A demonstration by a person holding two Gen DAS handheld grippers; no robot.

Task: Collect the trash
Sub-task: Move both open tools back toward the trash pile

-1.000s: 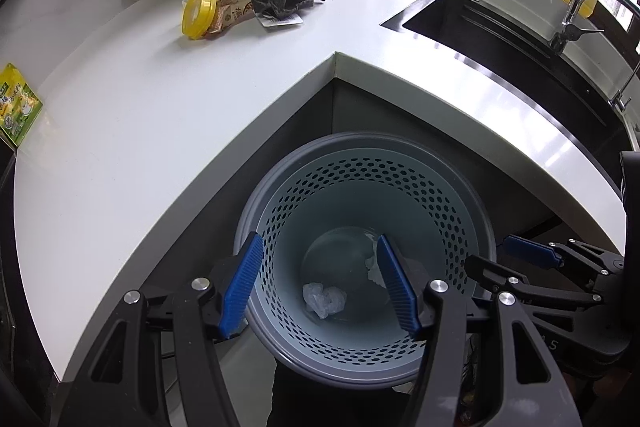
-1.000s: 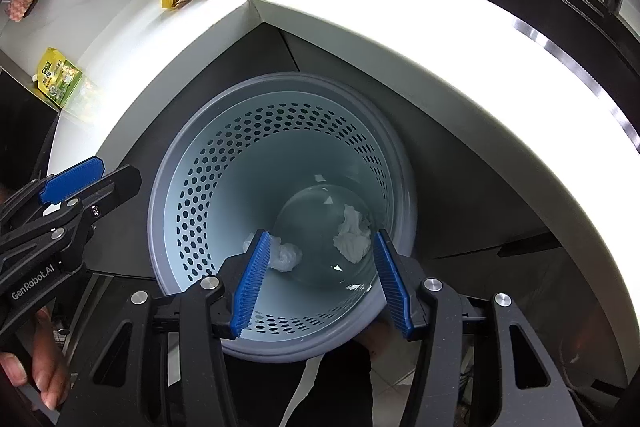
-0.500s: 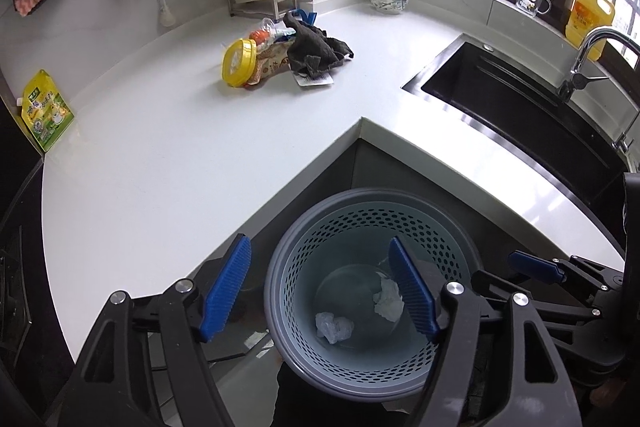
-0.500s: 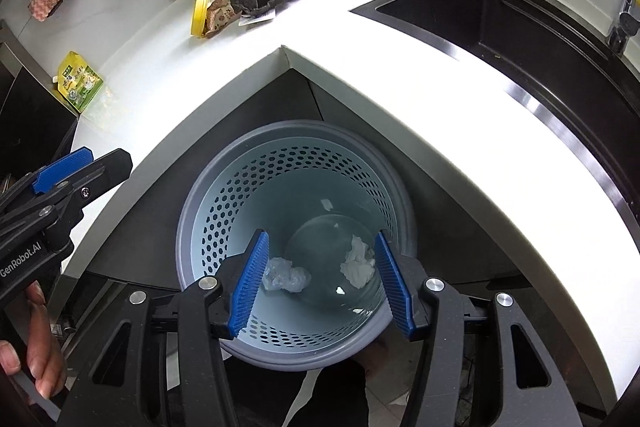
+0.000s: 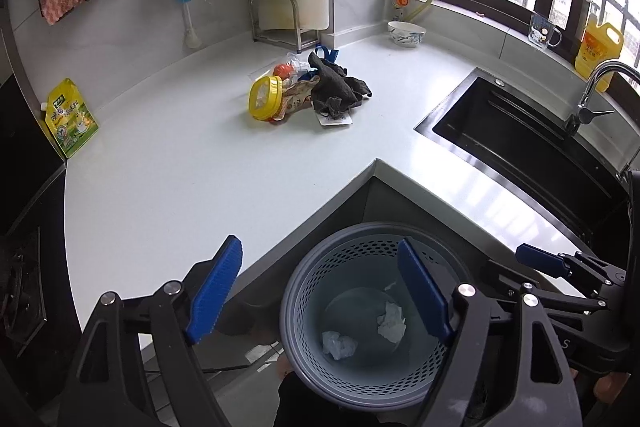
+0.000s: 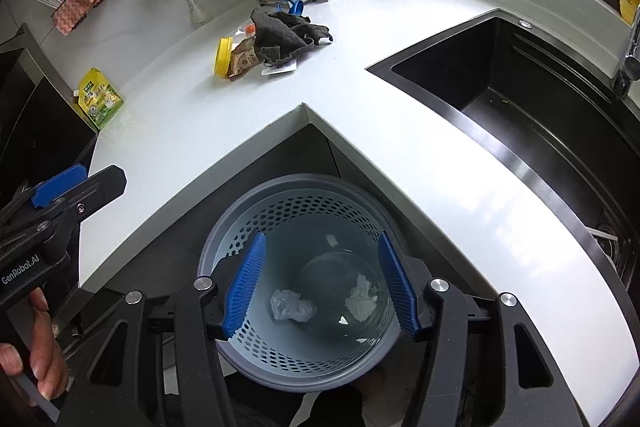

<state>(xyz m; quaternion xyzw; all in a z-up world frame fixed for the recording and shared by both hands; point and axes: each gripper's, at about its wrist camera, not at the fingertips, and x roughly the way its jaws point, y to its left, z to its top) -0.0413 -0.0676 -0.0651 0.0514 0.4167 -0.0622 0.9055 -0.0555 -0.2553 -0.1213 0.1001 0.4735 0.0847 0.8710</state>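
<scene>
Both tongs, left (image 5: 320, 293) and right (image 6: 322, 287), spread wide and empty above the bin (image 6: 224, 227). Two wads (image 6: 290, 307) already inside. Remaining litter heap (image 5: 304, 95) at twelve o'clock on the tabletop (image 5: 180, 167), tangled with a rag (image 5: 336, 93); risk of snagging cloth, or scattering wrappers.

"GenRobot.AI" on left gripper (image 6: 56, 201)

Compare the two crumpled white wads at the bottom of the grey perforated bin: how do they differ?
The left crumpled wad looks greyish and slightly translucent, like plastic film; the right crumpled wad is brighter, opaque white, like tissue paper. The left one spreads low and wide, while the right one looks more bunched and stands taller. The left lies nearer the perforated wall, the right nearer the floor's centre. Both rest loose on the bottom of the grey perforated bin, apart from each other.
</scene>
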